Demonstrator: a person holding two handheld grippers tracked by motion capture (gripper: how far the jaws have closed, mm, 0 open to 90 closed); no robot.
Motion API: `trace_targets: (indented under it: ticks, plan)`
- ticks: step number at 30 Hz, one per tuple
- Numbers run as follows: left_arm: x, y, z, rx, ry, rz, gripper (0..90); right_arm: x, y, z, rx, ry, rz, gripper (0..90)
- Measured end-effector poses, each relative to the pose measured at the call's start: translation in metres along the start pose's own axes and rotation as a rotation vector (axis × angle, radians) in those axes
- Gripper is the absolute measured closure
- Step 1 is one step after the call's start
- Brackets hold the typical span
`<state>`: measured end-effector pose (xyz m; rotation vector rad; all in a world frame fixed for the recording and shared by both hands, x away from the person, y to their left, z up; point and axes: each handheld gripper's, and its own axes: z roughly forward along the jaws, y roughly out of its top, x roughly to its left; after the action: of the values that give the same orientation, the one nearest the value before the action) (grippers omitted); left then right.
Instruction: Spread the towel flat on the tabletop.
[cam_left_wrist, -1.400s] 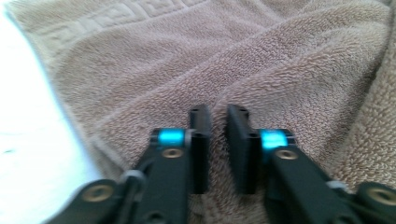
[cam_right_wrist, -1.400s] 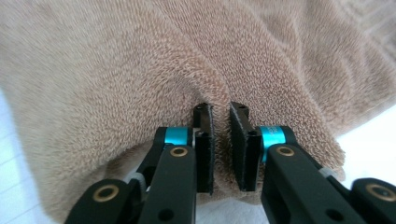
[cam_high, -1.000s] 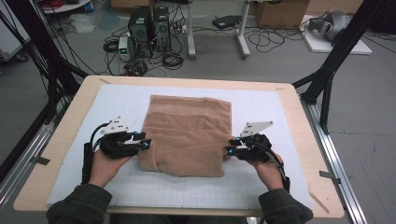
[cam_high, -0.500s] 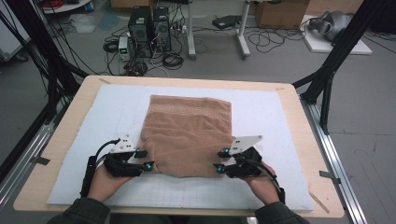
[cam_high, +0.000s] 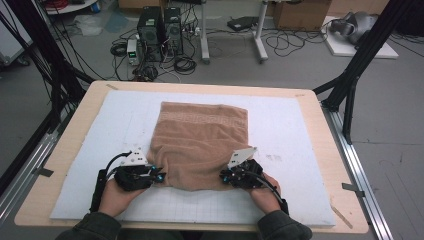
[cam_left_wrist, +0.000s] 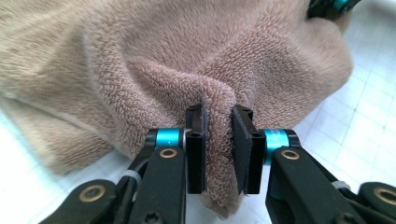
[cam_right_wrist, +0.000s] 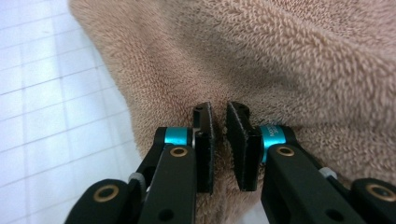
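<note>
Jaws of the left gripper (cam_left_wrist: 218, 149) and right gripper (cam_right_wrist: 219, 147) have just closed, each pinching a near fold of the towel (cam_high: 200, 145) between them, so lifting together comes next.

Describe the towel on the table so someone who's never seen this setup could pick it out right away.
Start at the light wooden table and the white gridded mat covering it. In the mat's middle lies the tan terry-cloth towel, folded to a rough rectangle. It is the one soft, fuzzy thing there, its near edge pinched by the left tongs and the right tongs.
</note>
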<state>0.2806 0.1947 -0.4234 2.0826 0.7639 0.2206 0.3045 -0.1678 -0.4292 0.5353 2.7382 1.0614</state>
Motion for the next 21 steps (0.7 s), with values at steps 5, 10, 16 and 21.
trace_targets:
  ticks: [5, 10, 16, 21]
  plan:
    - [0.0, 0.01, -0.019, -0.067, -0.013, -0.012, 78.5, -0.001, -0.003, -0.028, -0.063, 0.0, 0.021, 83.1]
    - [-0.005, 0.03, -0.033, -0.121, -0.016, 0.014, 78.5, 0.001, 0.008, -0.059, -0.111, -0.034, -0.004, 83.2]
    - [0.014, 0.051, -0.017, -0.113, 0.049, -0.003, 78.4, -0.016, 0.025, -0.068, -0.105, -0.1, -0.003, 83.1]
    - [0.04, 0.063, 0.014, -0.065, 0.109, -0.046, 78.4, -0.048, 0.032, -0.051, -0.067, -0.131, 0.069, 82.9]
